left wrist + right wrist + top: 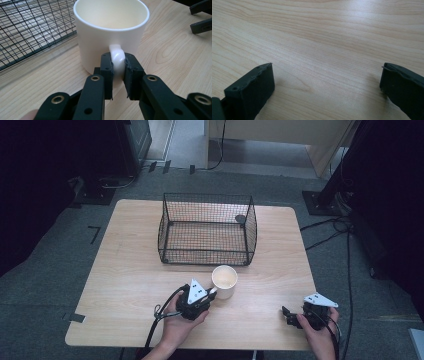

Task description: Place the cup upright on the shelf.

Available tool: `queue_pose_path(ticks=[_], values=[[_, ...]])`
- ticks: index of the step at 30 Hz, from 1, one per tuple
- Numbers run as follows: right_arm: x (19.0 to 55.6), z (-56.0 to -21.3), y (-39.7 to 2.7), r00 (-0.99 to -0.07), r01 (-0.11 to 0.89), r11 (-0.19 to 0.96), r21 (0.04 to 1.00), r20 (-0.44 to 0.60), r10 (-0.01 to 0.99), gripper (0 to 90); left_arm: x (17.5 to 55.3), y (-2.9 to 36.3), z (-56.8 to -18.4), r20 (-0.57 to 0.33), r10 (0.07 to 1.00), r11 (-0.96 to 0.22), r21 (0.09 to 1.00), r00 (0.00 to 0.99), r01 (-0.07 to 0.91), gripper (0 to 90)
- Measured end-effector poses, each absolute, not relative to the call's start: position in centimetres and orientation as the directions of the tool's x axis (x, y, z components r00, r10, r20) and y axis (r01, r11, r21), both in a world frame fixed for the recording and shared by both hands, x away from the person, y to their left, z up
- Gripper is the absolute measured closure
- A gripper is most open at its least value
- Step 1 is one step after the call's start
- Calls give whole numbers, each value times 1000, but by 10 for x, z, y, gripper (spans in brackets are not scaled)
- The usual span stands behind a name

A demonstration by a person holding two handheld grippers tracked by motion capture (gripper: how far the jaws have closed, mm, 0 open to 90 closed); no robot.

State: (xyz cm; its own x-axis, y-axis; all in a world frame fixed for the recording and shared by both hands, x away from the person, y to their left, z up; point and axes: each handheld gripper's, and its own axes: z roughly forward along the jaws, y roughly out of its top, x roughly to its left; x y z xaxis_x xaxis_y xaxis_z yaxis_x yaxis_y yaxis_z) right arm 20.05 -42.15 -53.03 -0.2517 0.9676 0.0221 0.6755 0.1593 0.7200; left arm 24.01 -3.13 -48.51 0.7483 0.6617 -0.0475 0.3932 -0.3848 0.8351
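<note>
The left tongs [118, 72] are clamped on the handle [117, 56] of a white mug [110, 32], one black pad on each side of the loop, with the mug standing upright on the bench. In the high view the left tongs [212, 292] sit at the near middle of the bench, touching the mug [224, 281], which stands just in front of a wire basket [207, 229]. The right tongs [327, 80] are spread wide apart with bare wood between them; in the high view they [286, 314] lie near the front right corner, well apart from the mug.

The bench [125, 270] is a pale wood-grain top with rounded corners, smooth and matt. Around it lies grey carpet [50, 270] with a few dark tape marks, cables [330, 232] trailing at the right, and dark stands and curtains at both sides. A pale panel wall stands at the far end.

Count: one mug, one black wire basket, two tongs, each with a grey three-cornered plate on top. A small dark round piece [240, 219] sits on the basket's far right side. No writing or brand can be read on anything.
</note>
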Motion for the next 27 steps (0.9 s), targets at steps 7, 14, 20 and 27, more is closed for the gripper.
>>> queue_pose_path(ticks=[7,14,20,27], values=[[200,-530,-421,-251,676,159,720,22,968,0,242,-25,-483,-31,646,-399,838,763,372,813],[200,-530,-421,-251,676,158,720,23,968,0,241,-19,-479,10,636,-418,845,771,334,816],[200,-530,-421,-251,676,159,720,22,968,0,238,-17,-474,4,599,-426,848,800,315,817],[200,-530,-421,-251,676,159,720,22,968,0,238,-9,-462,-8,590,-394,870,808,297,817]])
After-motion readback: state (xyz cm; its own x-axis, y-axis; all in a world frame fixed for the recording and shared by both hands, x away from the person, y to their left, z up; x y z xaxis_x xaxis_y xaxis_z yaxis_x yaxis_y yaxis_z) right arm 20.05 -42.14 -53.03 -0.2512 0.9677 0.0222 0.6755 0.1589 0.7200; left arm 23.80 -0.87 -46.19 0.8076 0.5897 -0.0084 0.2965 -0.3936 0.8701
